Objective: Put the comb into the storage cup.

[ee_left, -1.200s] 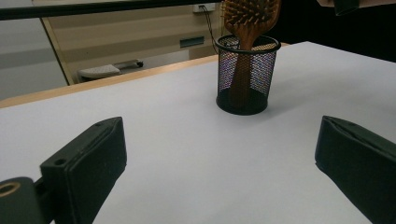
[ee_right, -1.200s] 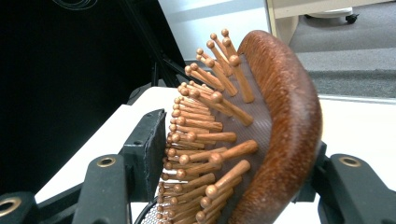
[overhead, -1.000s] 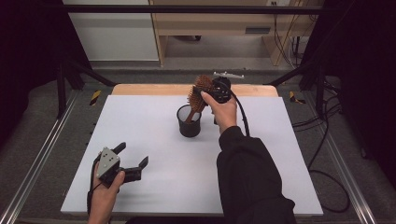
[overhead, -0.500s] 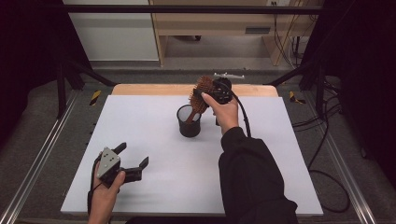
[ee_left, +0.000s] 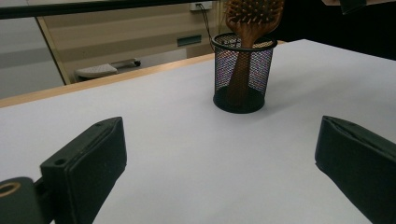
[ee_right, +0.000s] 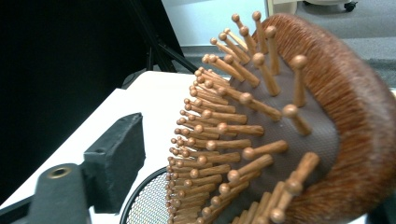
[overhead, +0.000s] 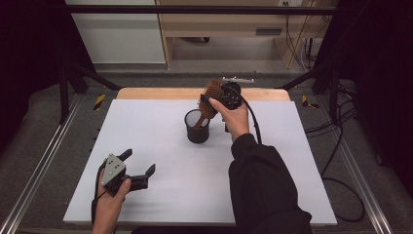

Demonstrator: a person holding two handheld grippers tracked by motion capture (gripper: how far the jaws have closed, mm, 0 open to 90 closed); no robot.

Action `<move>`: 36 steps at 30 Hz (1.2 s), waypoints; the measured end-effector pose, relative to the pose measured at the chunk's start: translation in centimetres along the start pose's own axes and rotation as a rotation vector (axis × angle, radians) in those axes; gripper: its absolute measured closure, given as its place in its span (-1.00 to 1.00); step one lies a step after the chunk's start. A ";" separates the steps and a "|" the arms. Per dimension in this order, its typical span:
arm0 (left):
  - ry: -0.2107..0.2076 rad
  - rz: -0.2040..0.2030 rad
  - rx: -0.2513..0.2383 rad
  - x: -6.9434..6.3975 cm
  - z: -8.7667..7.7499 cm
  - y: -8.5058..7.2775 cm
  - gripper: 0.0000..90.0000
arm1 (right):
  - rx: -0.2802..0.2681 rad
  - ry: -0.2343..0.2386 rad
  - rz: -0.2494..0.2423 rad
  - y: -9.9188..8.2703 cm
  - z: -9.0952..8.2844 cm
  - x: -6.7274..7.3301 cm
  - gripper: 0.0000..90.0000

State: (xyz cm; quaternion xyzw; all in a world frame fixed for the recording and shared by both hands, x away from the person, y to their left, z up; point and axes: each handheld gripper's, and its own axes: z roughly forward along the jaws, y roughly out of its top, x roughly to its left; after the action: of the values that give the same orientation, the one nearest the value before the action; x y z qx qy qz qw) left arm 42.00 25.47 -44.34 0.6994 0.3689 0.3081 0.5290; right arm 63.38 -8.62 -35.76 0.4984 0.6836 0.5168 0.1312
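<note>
The wooden hairbrush stands handle-down in the black mesh cup, at the middle of the white counter toward its far edge, its bristled head leaning out above the rim. The right tongs sit at the brush head. Their jaws have just been opening, with the head between them; in the right gripper view the visible pad stands clear of the bristles. The left tongs rest near the left front of the counter, jaws wide apart, holding nothing.
</note>
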 end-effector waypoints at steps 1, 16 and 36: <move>0.000 0.000 0.000 0.0 0.0 0.0 -0.94 | -0.001 -0.004 -0.005 0.0 0.0 0.0 -0.62; 0.005 -0.004 -0.006 0.1 -0.1 0.1 -0.94 | 0.001 -0.014 0.001 0.2 -0.9 -0.1 -0.77; 0.014 -0.014 -0.011 0.3 -0.2 0.0 -0.94 | -0.011 -0.039 -0.047 0.4 -2.2 0.1 -0.83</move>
State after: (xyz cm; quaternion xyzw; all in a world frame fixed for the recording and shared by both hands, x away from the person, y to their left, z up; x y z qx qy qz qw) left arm 42.01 25.78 -44.24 0.6915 0.3758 0.3112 0.5326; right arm 61.99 -9.82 -34.40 0.4916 0.6895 0.5075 0.1592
